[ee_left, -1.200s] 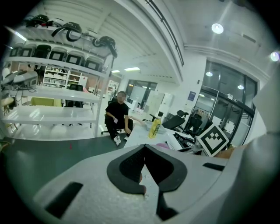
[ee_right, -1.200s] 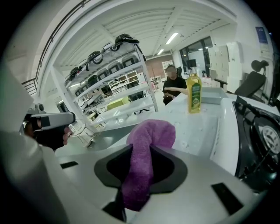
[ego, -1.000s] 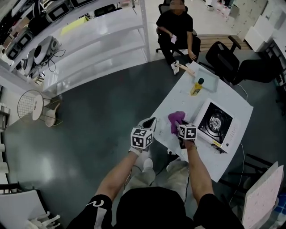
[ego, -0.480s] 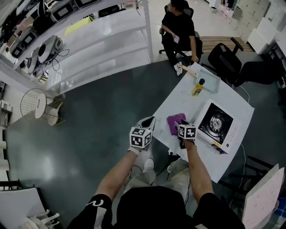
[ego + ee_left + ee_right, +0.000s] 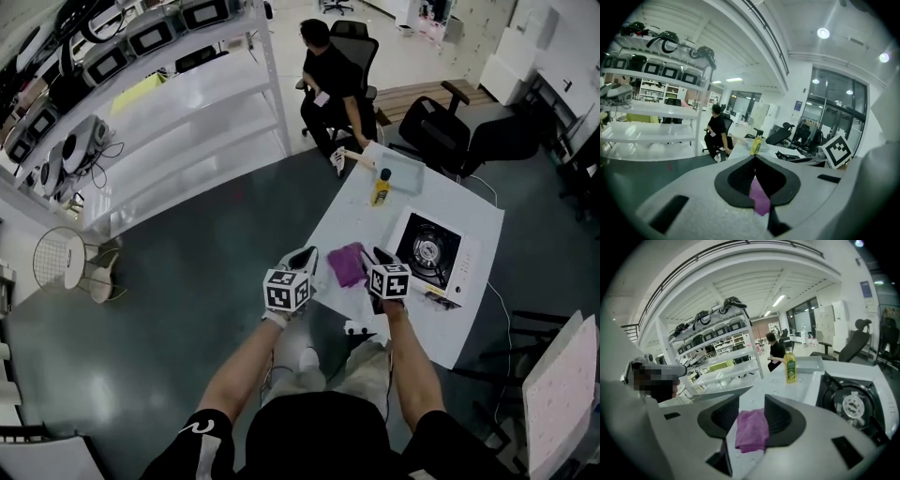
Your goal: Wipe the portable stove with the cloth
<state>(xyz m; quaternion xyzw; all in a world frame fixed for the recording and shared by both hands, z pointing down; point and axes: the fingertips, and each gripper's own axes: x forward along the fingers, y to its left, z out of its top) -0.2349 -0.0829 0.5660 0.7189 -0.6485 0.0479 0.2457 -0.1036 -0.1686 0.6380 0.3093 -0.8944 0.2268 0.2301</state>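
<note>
The portable stove [image 5: 427, 251] is white with a black burner top and stands on the white table [image 5: 469, 309] at the right; it also shows in the right gripper view [image 5: 851, 404]. The purple cloth [image 5: 347, 264] lies crumpled on the table left of the stove. My right gripper [image 5: 372, 255] hangs just above the cloth's near right edge. Its jaws have just been opening and now stand open, the cloth [image 5: 752, 430] lying on the table beyond them, untouched. My left gripper [image 5: 309, 253] is shut and empty, off the table's left edge. A sliver of cloth [image 5: 760, 199] shows past its jaws.
A yellow bottle [image 5: 381, 187] stands beside a shallow tray [image 5: 403, 172] at the table's far end. A person sits on a chair [image 5: 328, 80] beyond the table. White shelving [image 5: 169, 122] runs along the left, and black office chairs [image 5: 441, 131] stand at the far right.
The cloth, earlier bunched up at the right gripper's jaws, now lies loose on the table. Both grippers have lifted, and the head view has shifted.
</note>
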